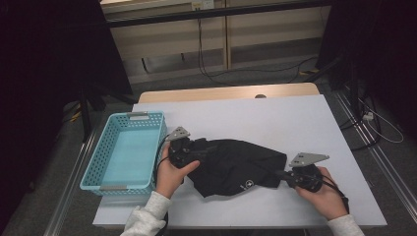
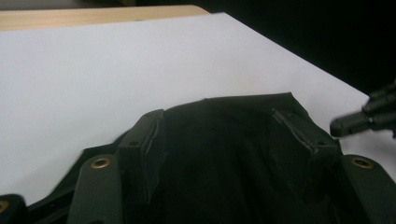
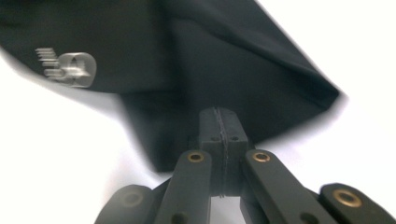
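Left of the black garment, a blue basket stands just beside.

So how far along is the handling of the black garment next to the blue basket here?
Early to midway. Done: the black garment lies bunched on the white table cover. In hand: the right gripper is shut on the cloth's edge, while the left gripper stands open with fabric between its jaws, not pinched. Left: the blue basket holds nothing, so finishing the garment and putting it in probably remain.
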### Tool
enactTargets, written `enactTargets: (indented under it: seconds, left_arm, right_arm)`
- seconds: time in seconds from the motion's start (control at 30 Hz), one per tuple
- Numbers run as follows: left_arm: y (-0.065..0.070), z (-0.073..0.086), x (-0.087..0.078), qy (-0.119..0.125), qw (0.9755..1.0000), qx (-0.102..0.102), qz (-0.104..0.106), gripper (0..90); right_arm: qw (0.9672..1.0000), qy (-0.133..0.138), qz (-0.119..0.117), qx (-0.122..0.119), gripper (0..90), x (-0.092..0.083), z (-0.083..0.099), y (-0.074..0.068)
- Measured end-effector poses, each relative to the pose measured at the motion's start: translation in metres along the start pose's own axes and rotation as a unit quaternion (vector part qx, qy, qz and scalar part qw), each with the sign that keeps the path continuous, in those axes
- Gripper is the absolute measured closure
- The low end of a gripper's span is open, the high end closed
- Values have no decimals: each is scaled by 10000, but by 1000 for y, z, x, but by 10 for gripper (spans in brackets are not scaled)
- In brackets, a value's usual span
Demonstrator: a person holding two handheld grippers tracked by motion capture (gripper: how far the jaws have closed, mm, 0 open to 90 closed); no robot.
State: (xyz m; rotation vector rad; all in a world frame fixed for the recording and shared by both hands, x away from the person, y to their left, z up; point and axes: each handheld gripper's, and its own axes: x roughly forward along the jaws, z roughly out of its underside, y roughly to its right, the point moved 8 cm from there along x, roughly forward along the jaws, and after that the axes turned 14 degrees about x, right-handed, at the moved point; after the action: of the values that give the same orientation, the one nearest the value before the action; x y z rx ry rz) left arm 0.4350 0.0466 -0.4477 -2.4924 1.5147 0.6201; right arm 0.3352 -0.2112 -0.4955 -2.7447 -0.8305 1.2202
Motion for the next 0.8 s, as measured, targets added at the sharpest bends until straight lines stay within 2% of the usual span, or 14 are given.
enactTargets:
  seconds: [0.03, 0.07, 0.13, 0.2, 0.23, 0.33, 0.37, 0.4, 0.43, 0.47, 0.53, 0.6, 0.73, 0.8]
  left_arm:
    - [2, 0, 3, -19, 10000, 52, 43, 381]
    - [4, 0, 7, -49, 9999, 118, 85, 395]
    - [4, 2, 12, -132, 9997, 184, 129, 416]
    - [3, 4, 16, -167, 9997, 124, 133, 414]
    - [3, 5, 18, -195, 9996, 138, 131, 415]
    - [4, 7, 22, -249, 9994, 129, 193, 417]
    - [4, 8, 23, -280, 9992, 197, 198, 417]
    - [5, 10, 24, -325, 9991, 189, 218, 418]
    - [7, 11, 25, -348, 9989, 181, 271, 426]
    - [8, 13, 25, -386, 9986, 211, 288, 426]
    - [9, 16, 27, -472, 9979, 313, 319, 451]
    - [9, 18, 30, -534, 9972, 443, 276, 452]
    - [6, 24, 37, -646, 9966, 474, 178, 435]
    - [6, 29, 42, -809, 9951, 545, 172, 449]
  right_arm:
    - [10000, 33, 40, 56, 900, -4, 1, 6]
    - [9996, 149, 94, 219, 900, -11, 4, 17]
    - [9992, 249, 51, 300, 900, -14, 4, 18]
    - [9985, 364, -115, 401, 900, -15, 3, 14]
    - [9982, 403, -235, 382, 863, -14, 2, 9]
    - [9978, 404, -469, 229, 756, -6, -1, -10]
    - [9976, 388, -526, 218, 705, -3, -2, -16]
    - [9978, 373, -511, 175, 675, 1, -3, -20]
    - [9982, 264, -547, 34, 632, 8, -2, -29]
    - [9982, 264, -547, 34, 632, 8, -2, -29]
    - [9978, 95, -640, -135, 635, 16, 0, -39]
    - [9976, 37, -667, -178, 622, 17, 1, -42]
    - [9968, -153, -702, -343, 519, 25, 7, -49]
    - [9958, -176, -711, -553, 498, 28, 10, -53]
